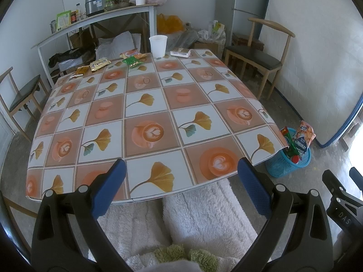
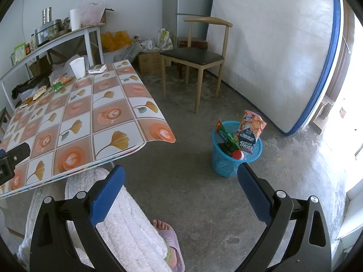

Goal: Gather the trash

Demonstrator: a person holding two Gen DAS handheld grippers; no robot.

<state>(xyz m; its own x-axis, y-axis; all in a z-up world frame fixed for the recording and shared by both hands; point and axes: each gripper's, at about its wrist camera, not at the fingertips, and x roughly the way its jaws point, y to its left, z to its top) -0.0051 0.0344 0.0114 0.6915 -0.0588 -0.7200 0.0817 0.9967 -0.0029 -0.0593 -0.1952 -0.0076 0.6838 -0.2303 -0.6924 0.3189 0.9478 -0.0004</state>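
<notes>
Glossy, smooth tablecloth (image 1: 158, 113); blue plastic mesh basket (image 2: 224, 163); rough, matt concrete floor (image 2: 192, 192); fluffy white trousers (image 2: 127, 224)

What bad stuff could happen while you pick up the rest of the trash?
The blue basket already looks stuffed, and a tall snack bag pokes out, so more trash might slide off or tip it. The wrappers lie at the table's far edge beside a white cup, so reaching over might knock the cup down.

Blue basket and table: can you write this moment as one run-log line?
left tool: open, empty | right tool: open, empty | blue basket: on floor, holds wrappers | snack packets: far table edge | paper cup: upright
</notes>
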